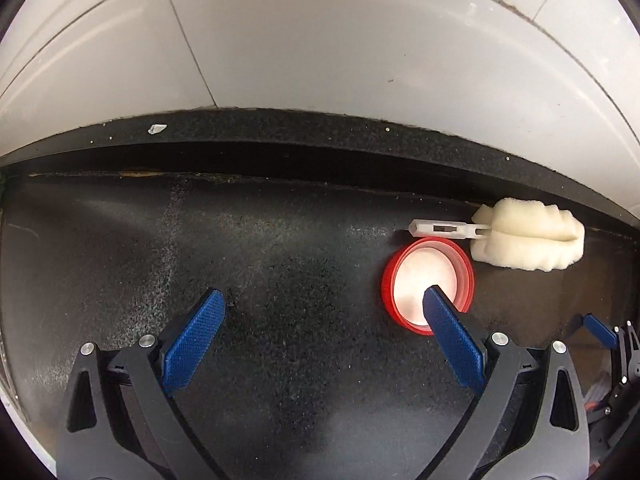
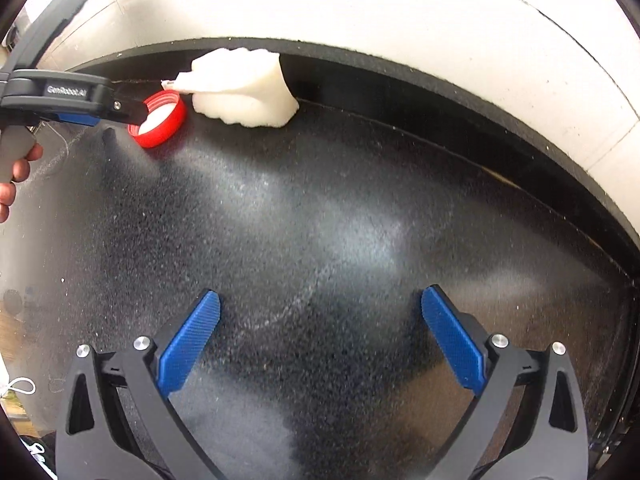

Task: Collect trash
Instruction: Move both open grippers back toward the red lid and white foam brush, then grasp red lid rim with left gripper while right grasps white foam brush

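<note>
A red jar lid (image 1: 428,282) lies open side up on the black counter (image 1: 280,248), and it also shows in the right wrist view (image 2: 160,122). A white sponge brush head (image 1: 524,240) with a short plastic stem lies just behind it by the back ledge; the right wrist view shows it too (image 2: 240,90). My left gripper (image 1: 326,294) is open, its right fingertip over the lid's near rim; it is seen from the side in the right wrist view (image 2: 120,114). My right gripper (image 2: 320,296) is open and empty over bare counter, well short of both items.
A raised black ledge (image 1: 320,132) runs along the back, with a white tiled wall (image 1: 320,40) above it. A small white scrap (image 1: 156,129) sits on the ledge at left. The right gripper's fingers show at the right edge of the left wrist view (image 1: 596,330).
</note>
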